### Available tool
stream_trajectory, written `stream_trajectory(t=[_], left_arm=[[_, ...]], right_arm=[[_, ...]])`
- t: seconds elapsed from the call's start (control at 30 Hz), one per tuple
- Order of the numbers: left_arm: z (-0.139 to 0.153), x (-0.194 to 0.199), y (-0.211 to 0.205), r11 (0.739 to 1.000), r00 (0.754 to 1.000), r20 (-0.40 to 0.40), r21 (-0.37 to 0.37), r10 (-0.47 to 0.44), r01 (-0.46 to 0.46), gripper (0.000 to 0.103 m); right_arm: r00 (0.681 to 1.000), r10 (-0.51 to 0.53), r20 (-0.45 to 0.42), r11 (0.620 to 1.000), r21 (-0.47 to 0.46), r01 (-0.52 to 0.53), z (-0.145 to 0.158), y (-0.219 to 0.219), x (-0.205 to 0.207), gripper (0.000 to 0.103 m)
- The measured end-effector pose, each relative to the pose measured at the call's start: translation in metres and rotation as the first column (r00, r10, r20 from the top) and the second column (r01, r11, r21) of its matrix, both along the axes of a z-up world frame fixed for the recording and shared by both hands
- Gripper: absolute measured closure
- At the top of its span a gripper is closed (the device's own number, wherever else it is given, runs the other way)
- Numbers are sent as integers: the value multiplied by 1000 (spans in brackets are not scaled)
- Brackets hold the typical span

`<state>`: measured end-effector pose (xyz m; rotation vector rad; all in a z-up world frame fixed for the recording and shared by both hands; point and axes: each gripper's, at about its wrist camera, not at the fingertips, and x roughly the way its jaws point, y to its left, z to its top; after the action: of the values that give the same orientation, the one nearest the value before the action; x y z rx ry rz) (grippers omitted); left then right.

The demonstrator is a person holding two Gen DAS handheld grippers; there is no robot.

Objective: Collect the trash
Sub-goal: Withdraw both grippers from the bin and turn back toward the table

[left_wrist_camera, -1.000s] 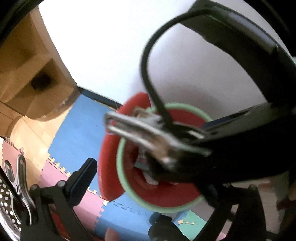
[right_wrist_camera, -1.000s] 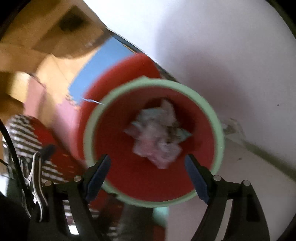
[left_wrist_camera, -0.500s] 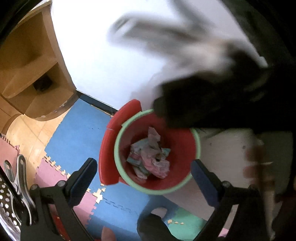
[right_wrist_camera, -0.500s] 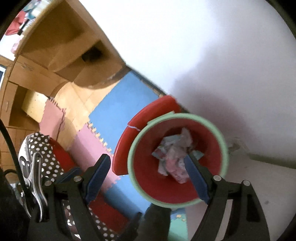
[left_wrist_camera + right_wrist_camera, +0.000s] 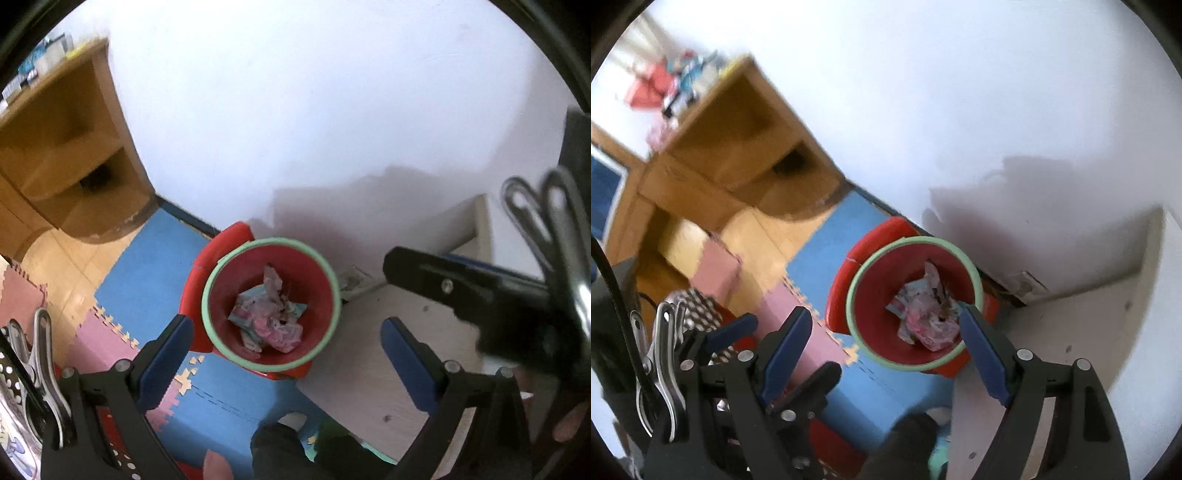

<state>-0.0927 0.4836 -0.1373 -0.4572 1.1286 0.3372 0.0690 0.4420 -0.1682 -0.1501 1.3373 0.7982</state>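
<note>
A red bin with a pale green rim stands on the floor against the white wall. Crumpled pink and light-blue wrappers lie at its bottom. My left gripper hovers above the bin's near edge, open, with nothing between its blue pads. A black finger of the other gripper juts in from the right. In the right wrist view the same bin holds the wrappers. My right gripper is open and empty above it.
A wooden shelf unit stands left of the bin. Blue and pink foam mats cover the floor. A pale low surface abuts the bin on the right. A dark foot shows at the bottom edge.
Both grippers have risen away from the bin, which now looks smaller. The right gripper has swung from in front of the left camera out to its right side.
</note>
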Motion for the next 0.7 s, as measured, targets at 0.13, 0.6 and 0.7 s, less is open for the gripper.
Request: stream_trajectory(t=[0.13,0.6,0.7], left_arm=[[36,-1,-17,999,999,15,-16,37,-36,0],[106,21,-103,990,985,107,6,136,-138,0],[109,34,-124,987,985,89,48,146,-151,0]], right_arm=[[995,-94,-33,992,80,97,13,-40,18,19],[979,-200,34,958,216,188,76,-171,49,19],[983,-172,68,965,212,155,86,-192,46,19]])
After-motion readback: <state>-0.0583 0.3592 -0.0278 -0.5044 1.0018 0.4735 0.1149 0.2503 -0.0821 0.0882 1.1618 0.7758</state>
